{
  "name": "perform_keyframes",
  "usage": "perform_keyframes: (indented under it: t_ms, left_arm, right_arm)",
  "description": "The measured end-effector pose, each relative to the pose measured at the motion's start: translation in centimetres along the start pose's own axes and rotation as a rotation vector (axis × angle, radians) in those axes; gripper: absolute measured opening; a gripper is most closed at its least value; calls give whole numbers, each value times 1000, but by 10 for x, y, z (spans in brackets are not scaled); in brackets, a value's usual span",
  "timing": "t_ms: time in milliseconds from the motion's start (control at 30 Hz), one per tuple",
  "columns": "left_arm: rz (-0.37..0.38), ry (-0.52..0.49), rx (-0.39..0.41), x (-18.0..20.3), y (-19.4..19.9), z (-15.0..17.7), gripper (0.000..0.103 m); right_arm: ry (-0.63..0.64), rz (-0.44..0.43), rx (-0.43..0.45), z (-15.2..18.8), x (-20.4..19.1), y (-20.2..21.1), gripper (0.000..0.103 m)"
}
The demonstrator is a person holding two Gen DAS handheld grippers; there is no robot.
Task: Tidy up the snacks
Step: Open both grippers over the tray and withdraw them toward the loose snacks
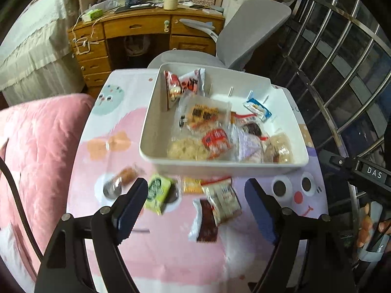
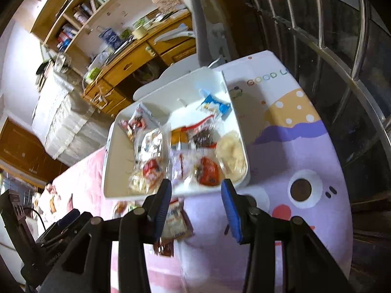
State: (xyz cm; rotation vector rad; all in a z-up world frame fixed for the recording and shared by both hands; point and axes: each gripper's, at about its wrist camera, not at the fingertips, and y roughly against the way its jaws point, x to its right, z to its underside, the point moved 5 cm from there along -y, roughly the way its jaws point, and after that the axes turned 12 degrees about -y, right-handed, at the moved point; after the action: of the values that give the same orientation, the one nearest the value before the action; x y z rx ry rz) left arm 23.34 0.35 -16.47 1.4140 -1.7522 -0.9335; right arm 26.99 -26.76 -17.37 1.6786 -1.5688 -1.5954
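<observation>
A white bin (image 1: 156, 124) holds several snack packets on the cartoon-print table; it also shows in the right wrist view (image 2: 114, 166). Loose snacks lie in front of it: a green packet (image 1: 157, 193), a beige packet (image 1: 223, 201) over a dark brown packet (image 1: 206, 223), an orange packet (image 1: 191, 185) and a brown snack (image 1: 125, 175). My left gripper (image 1: 195, 195) is open and empty above these loose snacks. My right gripper (image 2: 196, 199) is open and empty above the bin's near edge, with the beige packet (image 2: 174, 222) below its left finger.
A grey office chair (image 1: 246, 34) stands behind the table, and a wooden desk (image 1: 136, 31) beyond it. A pink quilt (image 1: 36, 151) lies to the left. Metal window bars (image 1: 342, 56) run along the right.
</observation>
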Motion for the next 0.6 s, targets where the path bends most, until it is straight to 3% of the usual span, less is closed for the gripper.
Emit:
perform_keyframes:
  t_ms: [267,600]
  left_arm:
    - [-32,70,-12,4,21,48,80]
    - [-119,71,-94,-19,45,84,81]
  right_arm:
    - [97,-23,-63,39,4,11,43]
    - [197,-45,-129,88,4,6,43]
